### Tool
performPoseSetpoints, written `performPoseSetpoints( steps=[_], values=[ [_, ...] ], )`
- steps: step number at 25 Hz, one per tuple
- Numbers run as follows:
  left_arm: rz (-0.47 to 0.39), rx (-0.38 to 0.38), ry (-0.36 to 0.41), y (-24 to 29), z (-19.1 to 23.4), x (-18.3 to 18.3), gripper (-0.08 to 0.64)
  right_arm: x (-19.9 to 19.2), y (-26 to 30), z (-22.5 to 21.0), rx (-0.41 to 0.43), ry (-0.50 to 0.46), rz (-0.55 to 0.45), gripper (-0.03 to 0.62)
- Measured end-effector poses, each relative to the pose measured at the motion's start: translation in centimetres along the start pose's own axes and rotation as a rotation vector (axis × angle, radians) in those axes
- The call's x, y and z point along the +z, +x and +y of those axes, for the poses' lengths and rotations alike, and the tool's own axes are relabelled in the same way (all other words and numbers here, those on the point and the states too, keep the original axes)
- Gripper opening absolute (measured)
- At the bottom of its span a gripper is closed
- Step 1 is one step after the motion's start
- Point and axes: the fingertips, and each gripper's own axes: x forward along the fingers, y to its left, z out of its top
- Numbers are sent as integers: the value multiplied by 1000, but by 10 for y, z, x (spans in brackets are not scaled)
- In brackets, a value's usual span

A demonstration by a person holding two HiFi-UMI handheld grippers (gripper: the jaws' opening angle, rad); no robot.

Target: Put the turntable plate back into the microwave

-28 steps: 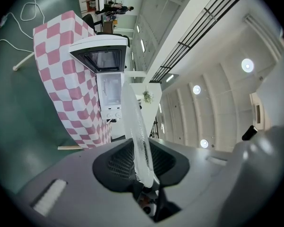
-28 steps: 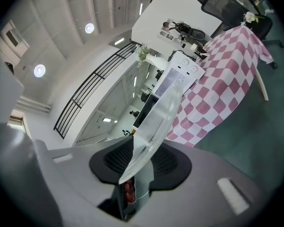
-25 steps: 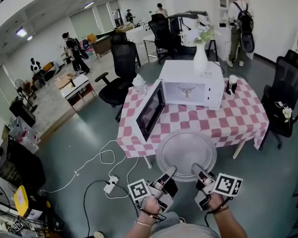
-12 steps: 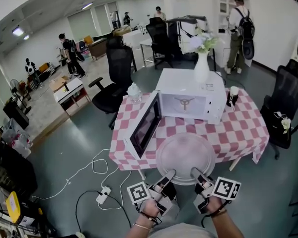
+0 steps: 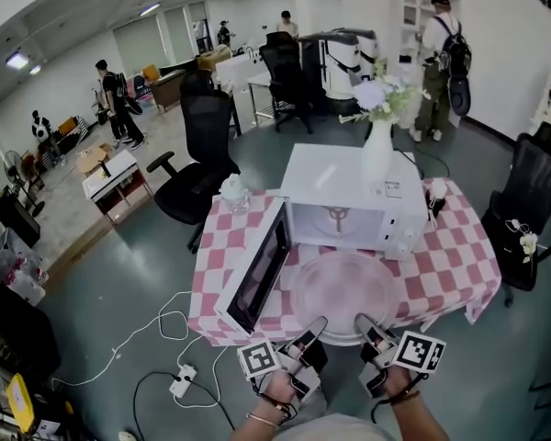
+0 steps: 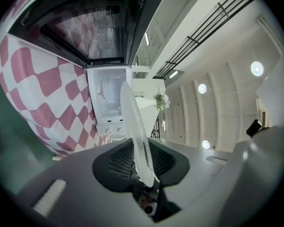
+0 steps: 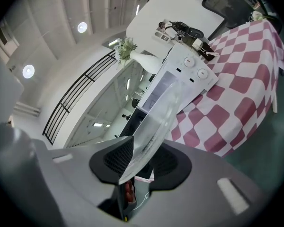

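The clear glass turntable plate [image 5: 342, 288] hangs level over the near part of the checked table, just in front of the white microwave [image 5: 354, 186]. The microwave's door [image 5: 255, 272] stands swung open to the left, and the cavity [image 5: 338, 217] shows its roller hub. My left gripper [image 5: 310, 327] is shut on the plate's near rim at the left, and my right gripper [image 5: 365, 324] on the near rim at the right. In the left gripper view the plate [image 6: 135, 131] runs edge-on from the jaws toward the microwave [image 6: 108, 105]. The right gripper view shows the plate [image 7: 154, 126] likewise clamped.
A white vase of flowers [image 5: 376, 154] stands on the microwave. A glass jar [image 5: 232, 193] and a dark object [image 5: 436, 196] sit on the table [image 5: 459, 255]. Black office chairs [image 5: 197, 168] [image 5: 531, 211] flank it. A power strip and cables [image 5: 182, 379] lie on the floor at left.
Both grippers have carried the plate forward from off the table's front edge to over the table, closer to the open microwave. Both grips are unchanged.
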Motion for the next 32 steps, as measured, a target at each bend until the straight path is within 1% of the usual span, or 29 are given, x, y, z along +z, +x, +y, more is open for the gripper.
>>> performPoseSetpoints(
  steps=[2,7,12,13,16,17,19,20,24,27,32],
  values=[
    [4,-1,-15,11,5,11,75,9,12,-5,-10,6,-1,98],
    [22,8,-36,35,14,31,75,24,30,-23,-91,78,5,98],
    [17,10,-46,53,26,46,75,38,47,-36,-121,96,9,98],
    [16,13,-42,55,29,49,75,40,51,-38,-119,95,12,99],
    [11,20,-33,63,37,54,75,48,62,-39,-75,75,24,100],
    [9,22,-31,65,39,55,75,52,65,-38,-52,58,30,100],
    [1,21,-33,69,42,57,75,60,73,-35,0,-11,43,100],
    [-6,21,-38,70,44,58,74,61,76,-36,15,-22,48,100],
    [-44,31,-42,77,52,63,72,66,84,-49,12,-11,78,100],
    [-69,39,-62,80,59,62,69,66,88,-58,26,2,106,100],
    [-103,54,-77,86,82,66,69,67,100,-78,37,6,125,100]
  ],
)
